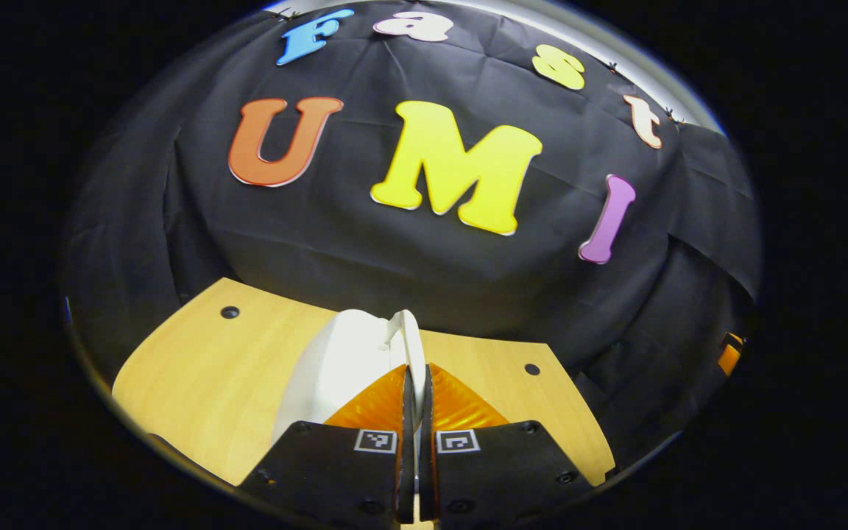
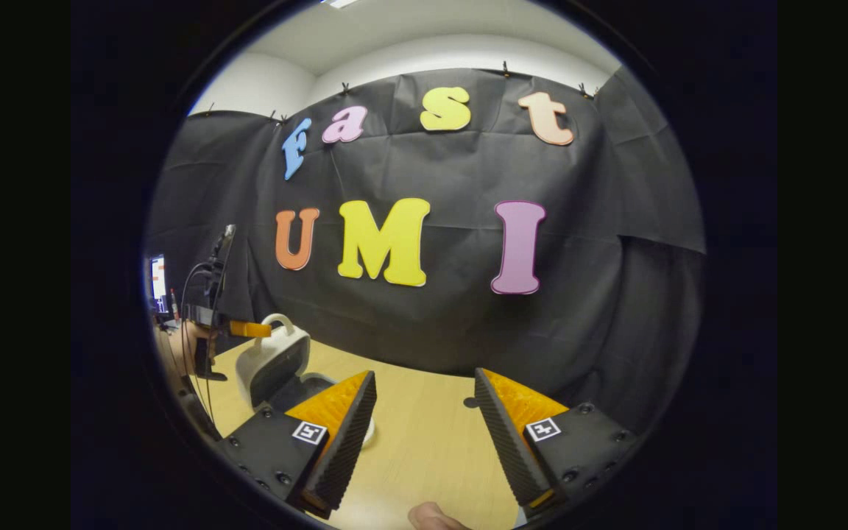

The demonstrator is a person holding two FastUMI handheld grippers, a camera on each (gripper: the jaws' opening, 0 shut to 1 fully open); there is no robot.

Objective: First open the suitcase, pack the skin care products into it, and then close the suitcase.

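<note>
The left gripper (image 1: 415, 412), at the bottom centre of the left gripper view, has its orange fingers pinched onto the thin edge of the white suitcase (image 1: 343, 368) lid, which stands upright on the wooden table (image 1: 196, 368). In the right gripper view the right gripper (image 2: 424, 419) hovers with fingers spread wide over the table, holding nothing. At that view's lower left, the suitcase stands open, the left gripper at its handle.

Tabletop: pale yellow wood-grain tabletop (image 1: 203, 368) with dark round holes near its far edge, set against the black cloth wall.
On it: small white hard-shell suitcase (image 2: 277, 361), standing open near the tabletop's left side in the right gripper view.
</note>
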